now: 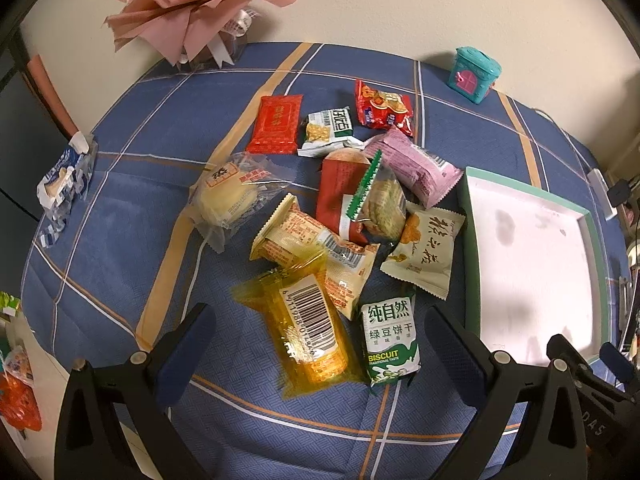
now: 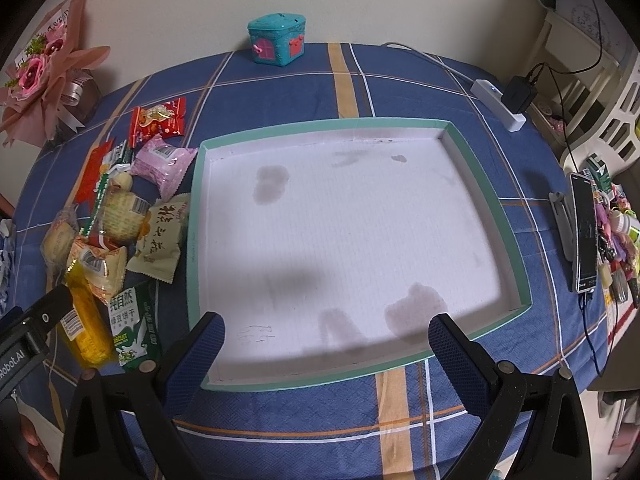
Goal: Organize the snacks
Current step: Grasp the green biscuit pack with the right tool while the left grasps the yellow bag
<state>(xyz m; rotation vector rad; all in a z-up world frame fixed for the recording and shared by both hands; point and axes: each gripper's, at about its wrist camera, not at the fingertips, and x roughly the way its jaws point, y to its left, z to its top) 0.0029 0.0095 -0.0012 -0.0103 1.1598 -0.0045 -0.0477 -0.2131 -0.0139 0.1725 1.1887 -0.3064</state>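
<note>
The left gripper (image 1: 320, 344) hovers with its jaws spread wide and nothing between them, above the near end of a heap of wrapped snacks on the blue plaid tablecloth (image 1: 120, 216). Directly below it lie a yellow packet (image 1: 308, 328) with a barcode label and, just to its right, a green biscuit packet (image 1: 390, 342). Farther back the heap holds a cream packet (image 1: 424, 256), a pink packet (image 1: 416, 166), a flat red packet (image 1: 276, 124) and a red candy packet (image 1: 384, 108). The right gripper (image 2: 326, 354), jaws likewise spread and holding nothing, hangs over the near edge of the tray (image 2: 504, 216), a shallow teal-rimmed box with a stained white floor, lying just right of the heap. A teal toy house (image 2: 277, 40) stands at the far edge, and a pink bouquet (image 1: 188, 4) at the far left.
</note>
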